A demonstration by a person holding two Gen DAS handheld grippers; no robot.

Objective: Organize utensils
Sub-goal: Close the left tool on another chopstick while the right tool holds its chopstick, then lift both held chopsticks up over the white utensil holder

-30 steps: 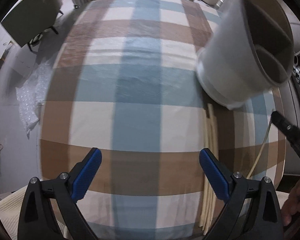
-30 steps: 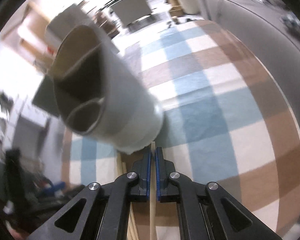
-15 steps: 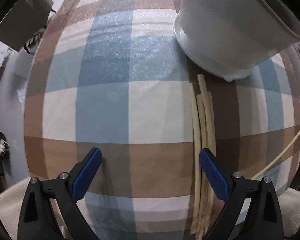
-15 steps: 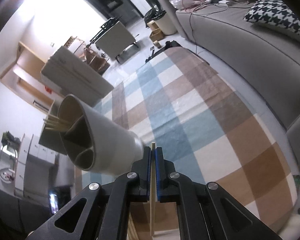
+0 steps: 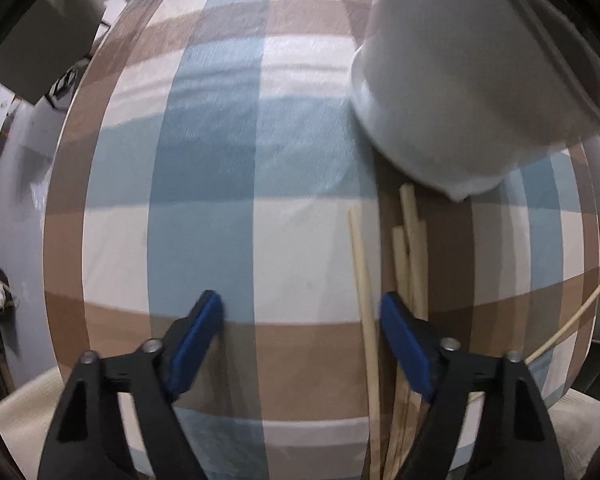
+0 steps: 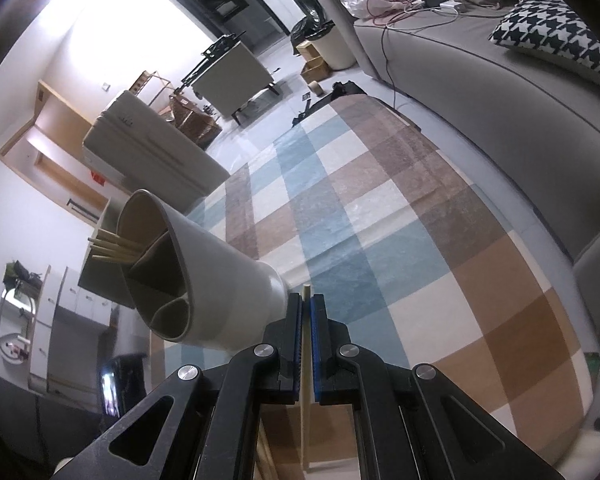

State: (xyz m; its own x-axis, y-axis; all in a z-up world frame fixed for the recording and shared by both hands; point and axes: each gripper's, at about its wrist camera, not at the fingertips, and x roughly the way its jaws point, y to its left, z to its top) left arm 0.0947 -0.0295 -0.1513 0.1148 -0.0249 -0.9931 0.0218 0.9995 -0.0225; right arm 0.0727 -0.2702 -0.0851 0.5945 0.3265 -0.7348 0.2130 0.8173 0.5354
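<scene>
Chopstick [image 6: 306,344] clamped in right gripper [image 6: 307,312], raised since earlier; left gripper [image 5: 300,320] pointing down, closing around loose chopsticks [image 5: 410,264], nearer now.

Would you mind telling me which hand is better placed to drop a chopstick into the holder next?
Right: its gripper already clamps a chopstick beside the holder. The left gripper is only closing around a chopstick.

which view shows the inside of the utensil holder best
The right wrist view: the utensil holder opens toward that camera, showing its dividers and the chopsticks already inside. The left wrist view shows only its outer wall and base.
</scene>
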